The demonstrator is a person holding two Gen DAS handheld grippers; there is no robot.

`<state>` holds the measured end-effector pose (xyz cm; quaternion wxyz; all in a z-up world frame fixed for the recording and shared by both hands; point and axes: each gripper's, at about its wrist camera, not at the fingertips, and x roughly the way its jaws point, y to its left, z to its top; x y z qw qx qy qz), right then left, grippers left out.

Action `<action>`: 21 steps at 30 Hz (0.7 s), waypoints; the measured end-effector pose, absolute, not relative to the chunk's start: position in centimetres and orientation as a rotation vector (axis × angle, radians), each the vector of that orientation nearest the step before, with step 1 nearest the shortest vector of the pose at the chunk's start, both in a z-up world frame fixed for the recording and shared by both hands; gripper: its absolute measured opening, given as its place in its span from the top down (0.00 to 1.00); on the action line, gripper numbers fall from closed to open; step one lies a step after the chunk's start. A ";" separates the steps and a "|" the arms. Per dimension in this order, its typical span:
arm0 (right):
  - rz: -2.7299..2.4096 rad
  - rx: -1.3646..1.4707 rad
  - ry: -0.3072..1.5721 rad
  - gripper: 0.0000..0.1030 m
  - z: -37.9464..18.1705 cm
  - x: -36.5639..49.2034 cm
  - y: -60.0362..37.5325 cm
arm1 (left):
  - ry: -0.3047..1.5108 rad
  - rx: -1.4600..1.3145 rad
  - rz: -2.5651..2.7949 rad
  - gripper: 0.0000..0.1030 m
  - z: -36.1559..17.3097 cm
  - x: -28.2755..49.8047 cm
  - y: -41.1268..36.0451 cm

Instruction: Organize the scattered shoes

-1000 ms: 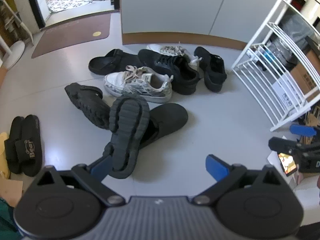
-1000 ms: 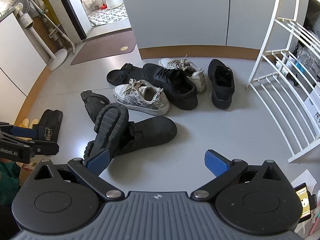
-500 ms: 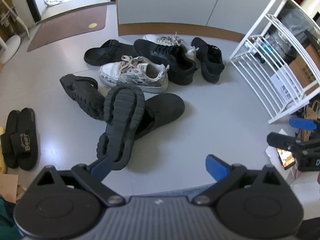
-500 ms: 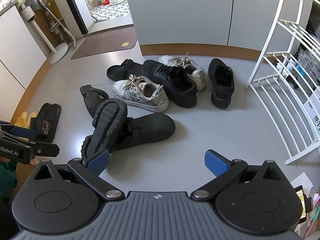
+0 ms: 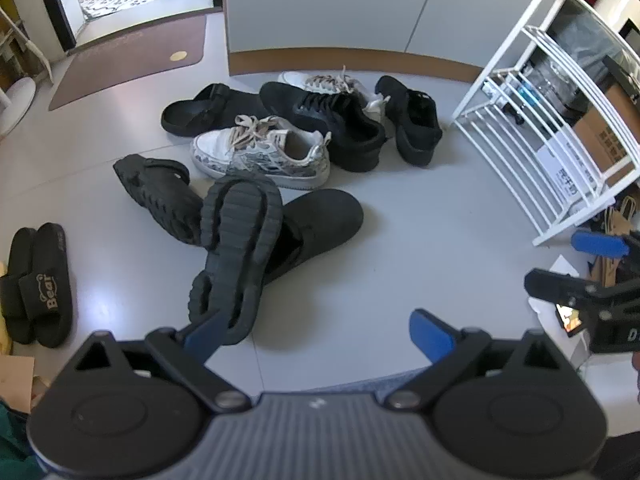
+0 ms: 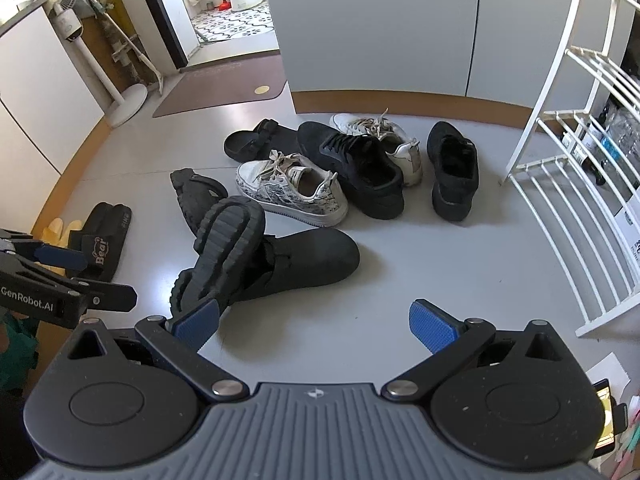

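Several shoes lie scattered on the grey floor. A black clog lies sole-up (image 5: 236, 252) (image 6: 224, 248) across its upright mate (image 5: 320, 224) (image 6: 312, 260). Behind are a patterned white sneaker (image 5: 264, 152) (image 6: 292, 188), black lace-up sneaker (image 5: 336, 124) (image 6: 356, 160), another white sneaker (image 6: 384, 132), black slip-on (image 5: 412, 120) (image 6: 454, 168) and black sandals (image 5: 208, 108) (image 5: 160, 196). My left gripper (image 5: 316, 332) is open and empty, above the floor near the upturned clog's heel. My right gripper (image 6: 316, 322) is open and empty, likewise.
A white wire shoe rack (image 5: 552, 120) (image 6: 576, 184) stands at the right. Black "Bear" slippers (image 5: 38, 284) (image 6: 98, 244) lie at the left. A brown mat (image 5: 132, 60) lies by the doorway. A fan stand (image 6: 124, 96) and cabinets (image 6: 384, 28) are behind.
Both grippers have drawn back and risen slightly, so the shoe pile sits a little farther off. Both stay open. No shoe has moved.
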<state>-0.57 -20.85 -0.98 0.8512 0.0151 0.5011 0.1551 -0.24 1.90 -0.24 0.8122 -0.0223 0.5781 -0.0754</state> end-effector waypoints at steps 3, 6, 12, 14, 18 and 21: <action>0.327 0.029 1.055 0.00 -1.1 -0.4 -20.9 | 1.231 -0.045 -0.167 0.04 -0.1 -0.1 1.7; 0.323 0.031 1.057 0.00 -1.3 0.0 -21.1 | 1.220 -0.049 -0.171 0.04 0.1 -0.1 1.6; 0.326 0.039 1.065 0.00 -1.4 -0.9 -20.5 | 1.219 -0.048 -0.182 0.05 0.0 0.3 1.2; 0.323 0.038 1.064 0.00 -1.4 -0.7 -20.5 | 1.220 -0.043 -0.184 0.05 -0.2 0.6 1.1; 0.316 0.040 1.065 0.00 -1.4 -0.4 -20.7 | 1.225 -0.043 -0.179 0.05 -0.3 1.1 1.3; 0.313 0.043 1.068 0.00 -1.5 -0.2 -21.0 | 1.238 -0.023 -0.174 0.04 -0.8 1.8 1.3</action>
